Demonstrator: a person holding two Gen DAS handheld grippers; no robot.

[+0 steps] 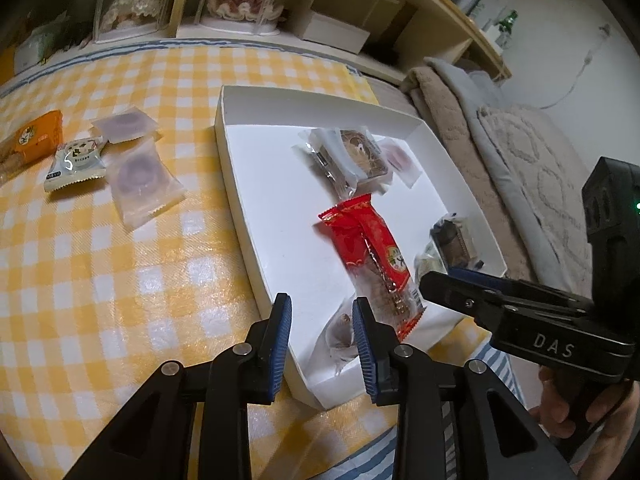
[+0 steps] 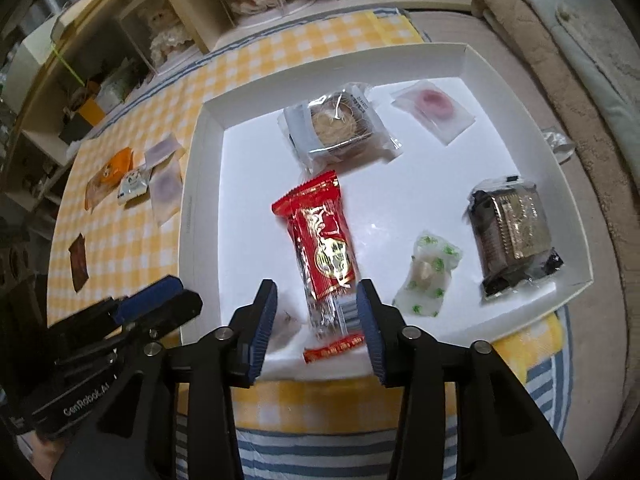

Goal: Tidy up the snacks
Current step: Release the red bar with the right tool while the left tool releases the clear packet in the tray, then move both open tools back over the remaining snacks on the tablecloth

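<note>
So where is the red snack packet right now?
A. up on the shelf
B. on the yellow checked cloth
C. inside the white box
C: the red snack packet lies flat inside the white box, beside other wrapped snacks.

White tray [image 2: 192,184]: open floor in centre and upper left of right wrist frame. Red packet [image 2: 324,240] blocks lower centre; round cake pack [image 2: 336,124] and pink sweet [image 2: 434,106] occupy top; dark biscuit pack [image 2: 514,232] and green-dotted candy [image 2: 428,276] fill right side. Checked cloth [image 1: 120,272] bare across lower left of left wrist frame; loose snacks [image 1: 100,156] crowd upper left.
</note>
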